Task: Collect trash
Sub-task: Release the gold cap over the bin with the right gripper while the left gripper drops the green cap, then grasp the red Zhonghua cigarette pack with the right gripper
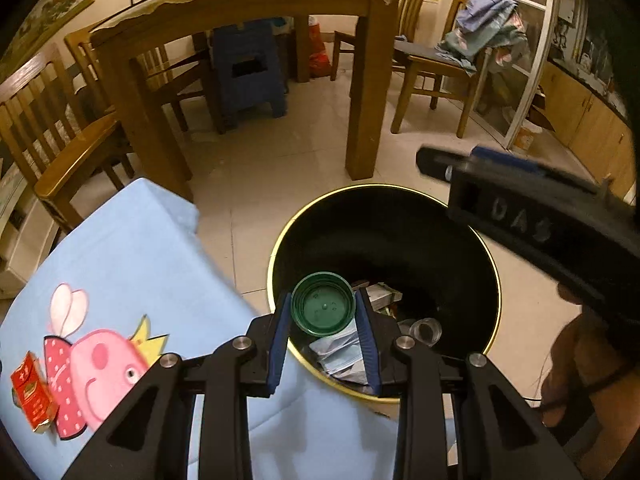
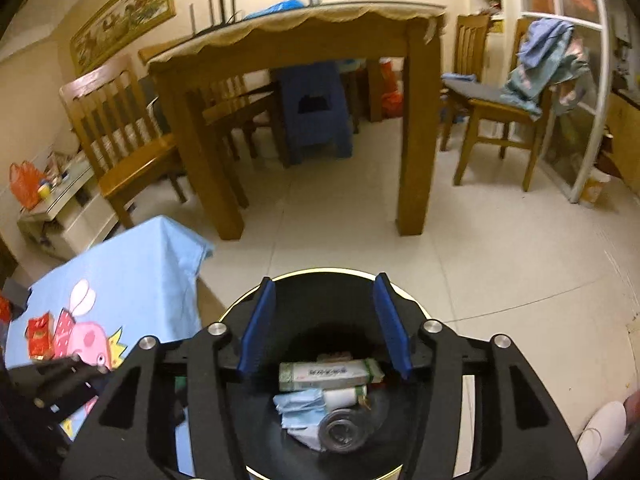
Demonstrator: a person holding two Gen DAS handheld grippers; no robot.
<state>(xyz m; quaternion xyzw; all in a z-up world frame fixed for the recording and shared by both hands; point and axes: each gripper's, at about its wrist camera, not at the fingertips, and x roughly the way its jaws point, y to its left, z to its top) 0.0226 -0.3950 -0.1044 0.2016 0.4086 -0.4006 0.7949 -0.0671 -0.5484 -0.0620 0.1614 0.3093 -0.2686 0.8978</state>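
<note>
My left gripper [image 1: 322, 312] is shut on a green round lid [image 1: 323, 308] and holds it over the near rim of a black trash bin with a gold rim [image 1: 472, 280]. Inside the bin lie a blue face mask [image 1: 340, 354], a clear cup [image 1: 426, 330] and small boxes. My right gripper [image 2: 325, 322] is open and empty above the same bin [image 2: 240, 300]; below it I see a green and white box [image 2: 328, 374], the mask [image 2: 300, 408] and the cup [image 2: 344, 430]. A red packet [image 1: 34, 394] lies on the blue cloth [image 1: 132, 256].
The blue cartoon cloth covers a low table left of the bin [image 2: 120, 264], with the red packet [image 2: 40, 334] on it. A wooden dining table [image 1: 248, 8], chairs [image 1: 52, 136] and a blue stool [image 1: 250, 72] stand behind. The right gripper's body [image 1: 540, 220] reaches over the bin.
</note>
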